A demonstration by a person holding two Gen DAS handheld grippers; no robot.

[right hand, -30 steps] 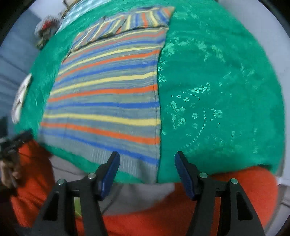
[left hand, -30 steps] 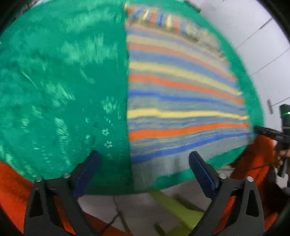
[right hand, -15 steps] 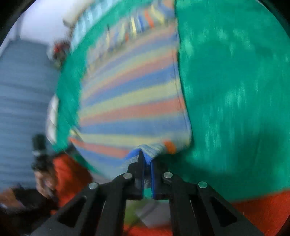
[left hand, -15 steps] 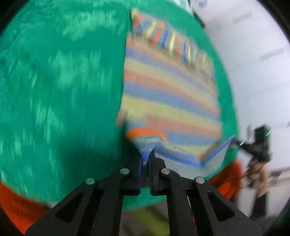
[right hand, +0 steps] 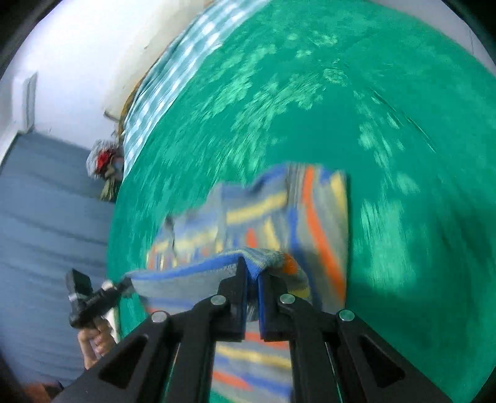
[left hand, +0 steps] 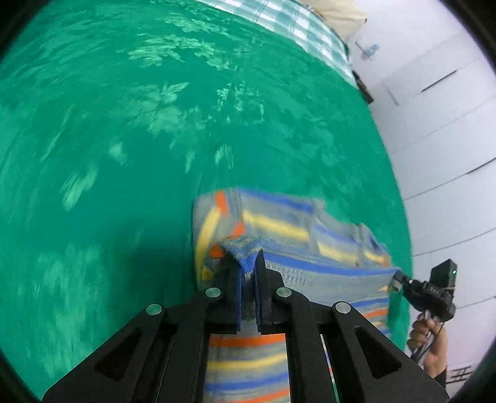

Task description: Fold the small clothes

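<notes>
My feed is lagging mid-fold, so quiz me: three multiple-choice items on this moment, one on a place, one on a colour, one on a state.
1. Where does the check fabric lie?
A. at the cloth's far edge
B. under the sweater
C. in the left gripper

2. What colour is the cloth under the sweater?
A. red
B. green
C. white

3. How does the right gripper stand?
A. open, apart from the sweater
B. shut on nothing
C. shut on the sweater's hem

Answers: 1 A, it shows beyond the cloth at the top of both views. 2 B, green with a pale pattern. 3 C, the hem sits pinched between its fingers, like the left gripper.
</notes>
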